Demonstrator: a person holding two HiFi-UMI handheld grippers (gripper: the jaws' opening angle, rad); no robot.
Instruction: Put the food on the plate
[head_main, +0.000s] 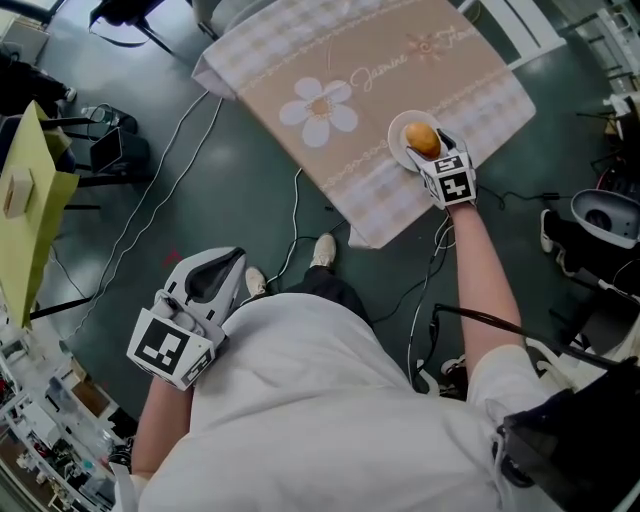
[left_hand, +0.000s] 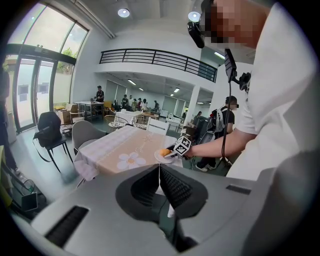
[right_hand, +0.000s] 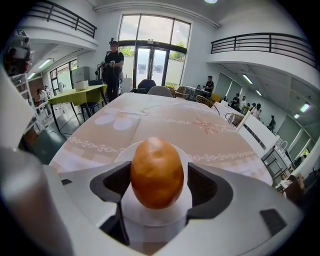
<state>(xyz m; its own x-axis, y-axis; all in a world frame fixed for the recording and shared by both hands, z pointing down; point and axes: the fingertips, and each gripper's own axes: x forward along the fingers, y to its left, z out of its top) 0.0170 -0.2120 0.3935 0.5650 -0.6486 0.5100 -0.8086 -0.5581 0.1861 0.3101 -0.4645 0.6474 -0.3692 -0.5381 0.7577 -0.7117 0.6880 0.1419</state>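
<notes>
Right gripper (right_hand: 157, 186) clamps the food (right_hand: 156, 167) over the plate (head_main: 397, 131) — left gripper (left_hand: 159, 172) pinched together — tablecloth (head_main: 400, 75) reads "Jasmine"

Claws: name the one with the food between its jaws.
The right claw, gripping the food over the plate; the left claw is shut and empty.

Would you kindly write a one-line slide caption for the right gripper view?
Right tool grips the golden-brown food over the white plate on the flower-print tablecloth.

Tall glass doors (right_hand: 152, 62) and a railed balcony (right_hand: 265, 42) overlook a dark floor (head_main: 240, 190).
</notes>
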